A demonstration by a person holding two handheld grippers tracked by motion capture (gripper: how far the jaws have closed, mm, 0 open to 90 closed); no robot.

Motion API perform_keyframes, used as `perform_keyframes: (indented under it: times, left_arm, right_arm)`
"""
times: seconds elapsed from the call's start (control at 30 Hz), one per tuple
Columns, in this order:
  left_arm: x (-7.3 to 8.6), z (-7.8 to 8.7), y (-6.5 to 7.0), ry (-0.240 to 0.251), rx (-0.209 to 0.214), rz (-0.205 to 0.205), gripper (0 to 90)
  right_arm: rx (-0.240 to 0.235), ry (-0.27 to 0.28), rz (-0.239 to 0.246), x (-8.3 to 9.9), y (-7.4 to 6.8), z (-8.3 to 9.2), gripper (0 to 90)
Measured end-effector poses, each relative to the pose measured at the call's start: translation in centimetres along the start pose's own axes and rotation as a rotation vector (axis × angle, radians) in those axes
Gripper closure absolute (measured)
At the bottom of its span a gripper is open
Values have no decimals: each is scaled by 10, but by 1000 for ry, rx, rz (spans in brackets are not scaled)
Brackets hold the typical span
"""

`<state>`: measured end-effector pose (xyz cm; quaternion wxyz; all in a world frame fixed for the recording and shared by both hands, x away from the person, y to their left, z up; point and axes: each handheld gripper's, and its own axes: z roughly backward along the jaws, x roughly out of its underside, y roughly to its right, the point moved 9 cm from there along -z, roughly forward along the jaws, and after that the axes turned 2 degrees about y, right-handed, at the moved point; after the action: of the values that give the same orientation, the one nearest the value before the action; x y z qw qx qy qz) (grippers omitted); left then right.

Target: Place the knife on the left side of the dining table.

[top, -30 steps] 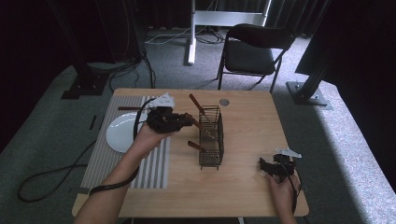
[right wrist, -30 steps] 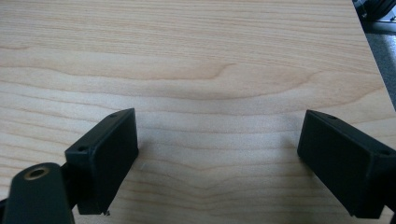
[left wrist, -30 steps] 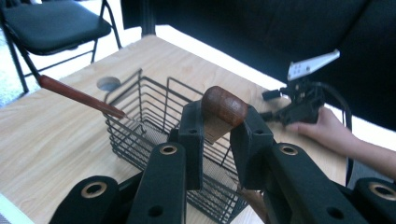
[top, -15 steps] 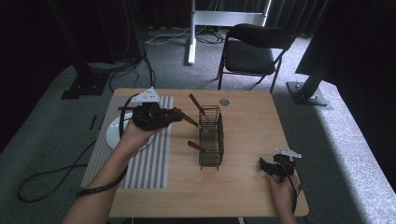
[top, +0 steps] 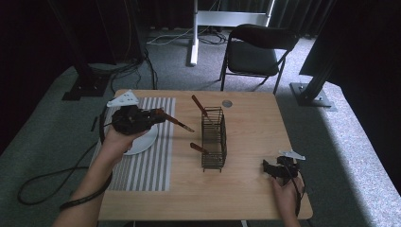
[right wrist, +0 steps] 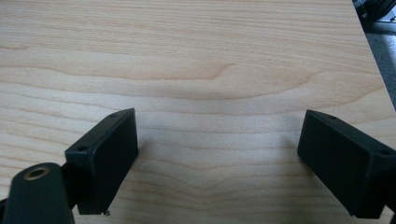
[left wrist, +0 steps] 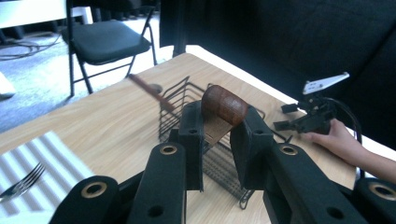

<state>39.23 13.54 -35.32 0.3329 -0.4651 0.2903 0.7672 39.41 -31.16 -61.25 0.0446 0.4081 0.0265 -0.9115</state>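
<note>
- Brown wooden-handled utensil (left wrist: 224, 105) clenched in my left gripper (top: 152, 116), above white round plate (top: 142, 142); shallow grip could slip.
- Black wire caddy (top: 213, 138) at 3 o'clock: snag risk.
- Right gripper (top: 271, 169) released, idle.

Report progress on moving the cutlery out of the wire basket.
Done, apparently: a fork lies on the striped mat. In hand: the left gripper is shut on a wooden-handled utensil, held above the mat. Left: two wooden handles remain at the wire basket. The right gripper rests open on the table.
</note>
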Motion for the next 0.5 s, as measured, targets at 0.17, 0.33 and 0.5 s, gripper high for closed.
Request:
perform_keyframes:
  times: [0.17, 0.33, 0.5]
  left_arm:
    - [21, 13, -13, -19, -28, 31, 756]
    - [45, 25, -26, -39, -55, 69, 756]
    - [67, 36, -35, -49, -76, 105, 756]
  right_arm:
    - [0, 0, 0, 0, 0, 0, 116]
    - [0, 0, 0, 0, 0, 0, 116]
    - [0, 0, -1, 0, 0, 0, 116]
